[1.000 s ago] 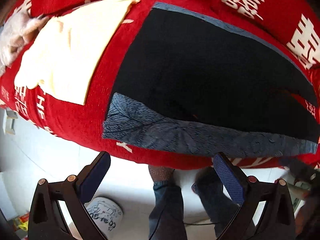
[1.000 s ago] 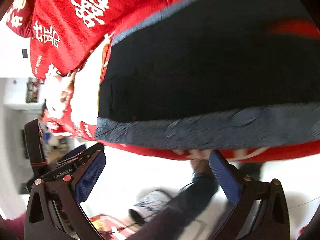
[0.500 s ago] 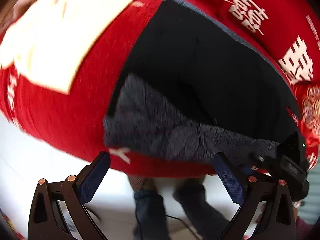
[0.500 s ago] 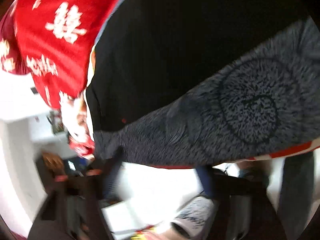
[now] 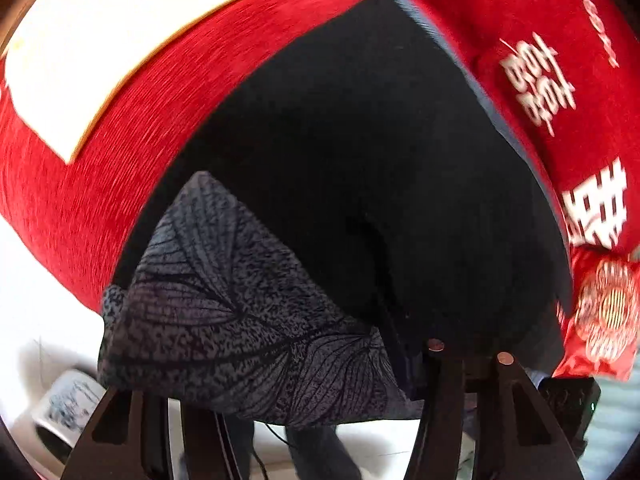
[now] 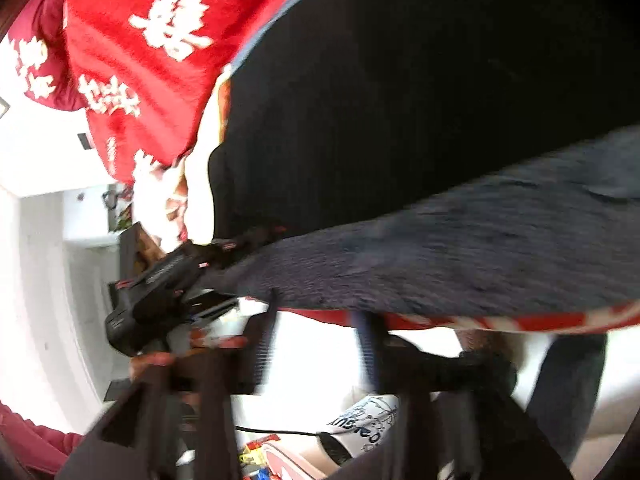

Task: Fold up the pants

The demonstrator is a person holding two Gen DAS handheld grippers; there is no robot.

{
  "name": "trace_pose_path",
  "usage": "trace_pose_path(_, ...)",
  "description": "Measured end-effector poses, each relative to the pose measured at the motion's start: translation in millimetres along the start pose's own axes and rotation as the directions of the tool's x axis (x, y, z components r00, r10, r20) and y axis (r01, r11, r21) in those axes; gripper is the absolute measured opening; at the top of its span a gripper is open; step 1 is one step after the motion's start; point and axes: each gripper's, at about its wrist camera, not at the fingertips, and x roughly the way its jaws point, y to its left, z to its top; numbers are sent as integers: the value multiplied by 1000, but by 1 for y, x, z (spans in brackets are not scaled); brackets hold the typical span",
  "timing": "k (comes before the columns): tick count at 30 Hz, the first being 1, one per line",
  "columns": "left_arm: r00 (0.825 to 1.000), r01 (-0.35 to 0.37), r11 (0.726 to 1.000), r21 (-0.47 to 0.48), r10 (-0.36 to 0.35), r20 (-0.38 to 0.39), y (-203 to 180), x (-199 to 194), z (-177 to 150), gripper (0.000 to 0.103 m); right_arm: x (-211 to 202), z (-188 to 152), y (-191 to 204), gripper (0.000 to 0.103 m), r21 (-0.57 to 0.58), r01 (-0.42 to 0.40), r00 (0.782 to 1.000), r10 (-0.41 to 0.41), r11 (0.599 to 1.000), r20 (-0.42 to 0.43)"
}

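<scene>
While the black pants (image 5: 360,168) lie spread over the red bedcover (image 5: 152,128), their grey leaf-patterned waistband (image 5: 224,320) is lifted at the near edge and turned partly up over the black cloth. In the left wrist view the left gripper (image 5: 316,404) has its two dark arms fairly wide apart, and the waistband drapes down over the space between them, hiding the fingertips; whether the cloth is actually pinched there I cannot tell. From the right wrist view that same left gripper shows as a black body (image 6: 160,292) with its tip right at the left corner of the grey waistband (image 6: 460,252), seemingly clamped on it, though blur leaves this unsure. The right gripper (image 6: 316,348) is heavily blurred: its blue-padded fingers (image 6: 366,344) stand a narrow gap apart just below the band's lower edge, with nothing visibly between them. A pale cream cloth (image 5: 120,40) lies on the bedcover to the left of the pants, and white characters (image 5: 540,84) mark the cover to their right. A white printed cup (image 6: 360,428) lies on the floor below
</scene>
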Motion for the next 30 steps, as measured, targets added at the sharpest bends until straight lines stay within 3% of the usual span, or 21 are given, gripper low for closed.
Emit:
trace_pose_path(1,1000,-9,1000,18,9,-4,-1,0,0,57,-10,-1,-11,66,23,6,1000,-7,1000,31)
trace_pose_path(7,999,2,999,48,0,-41,1,9,0,57,-54,-9,-72,66,190,-16,987,-15,982,160)
trace_pose_path(11,999,-1,998,62,4,-52,-1,17,1,57,-64,-12,-95,63,301,-151,962,70,942,263)
trace_pose_path(12,999,-5,998,67,9,-52,-4,19,3,56,-64,-12,-102,57,343,-218,948,115,913,297)
trace_pose_path(13,999,-4,997,73,8,-51,-5,19,4,51,-70,-11,-105,31,361,-248,939,132,899,316)
trace_pose_path(14,999,0,997,80,4,-48,-4,17,3,32,-73,-11,-108,6,386,-260,934,128,885,335)
trace_pose_path(15,997,39,996,81,-34,-65,-5,17,5,26,-78,-11,-107,7,398,-270,926,124,877,356)
trace_pose_path(17,998,45,996,76,-41,-58,-6,8,7,25,-82,-6,-94,6,366,-254,927,118,895,355)
trace_pose_path(22,998,54,990,127,-51,-30,-36,-18,24,25,-115,26,-55,7,226,-154,953,85,962,289)
trace_pose_path(27,997,64,988,138,-68,27,-70,-44,60,25,-135,99,-9,7,92,-106,973,84,990,213)
trace_pose_path(30,993,84,986,142,-94,69,-102,-47,100,25,-145,151,4,7,62,-108,978,95,992,188)
